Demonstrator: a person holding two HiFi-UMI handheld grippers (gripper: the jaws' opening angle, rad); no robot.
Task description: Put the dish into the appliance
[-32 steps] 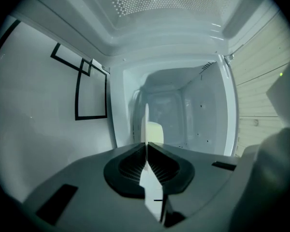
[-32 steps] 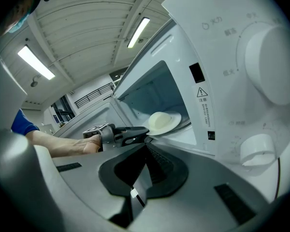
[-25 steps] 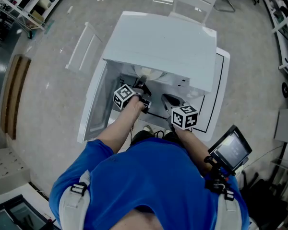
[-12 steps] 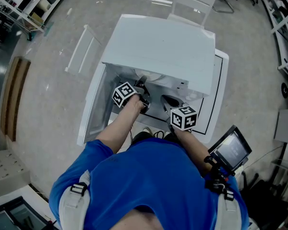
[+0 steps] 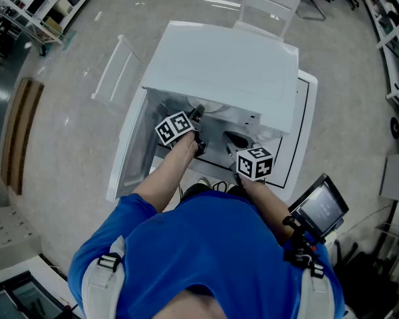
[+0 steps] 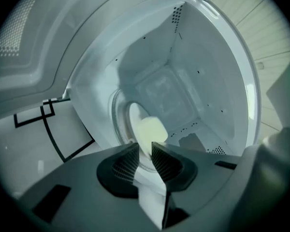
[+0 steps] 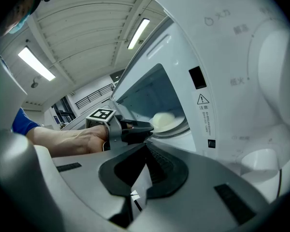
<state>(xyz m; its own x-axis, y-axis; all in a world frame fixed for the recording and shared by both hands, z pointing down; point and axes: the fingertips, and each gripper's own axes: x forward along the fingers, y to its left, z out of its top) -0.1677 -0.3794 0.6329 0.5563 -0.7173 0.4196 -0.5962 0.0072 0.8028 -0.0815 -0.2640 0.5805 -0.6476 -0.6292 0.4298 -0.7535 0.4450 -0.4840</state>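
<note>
Dish [image 6: 135,120] inside the microwave [image 5: 219,65], lying on the glass turntable [image 6: 117,129] at the bottom of the cavity, a pale lump of food [image 6: 153,129] on it.

Nearest in the head view: blue shirt [image 5: 206,258], with bare forearms stretched forward from it. At the person's right, a small screen [image 5: 320,208].

Next, right gripper [image 7: 146,148] outside the cavity, in front of the control panel [image 7: 203,110], jaws pressed together on nothing.

Beside it, left gripper [image 6: 145,146] reaching into the cavity mouth. Jaws just opened to a narrow slit, dish rim right at their tips, not pinched. In the right gripper view, this gripper partly in front of the dish.

Open door [image 5: 130,148] swung out along the left side. From the head view, dish hidden under the microwave's top.

Beneath the microwave, a white surface with a black outline [image 5: 304,111].

Farther off on the floor: a white frame [image 5: 116,65], a wooden board [image 5: 16,131], a white chair [image 5: 269,2].
</note>
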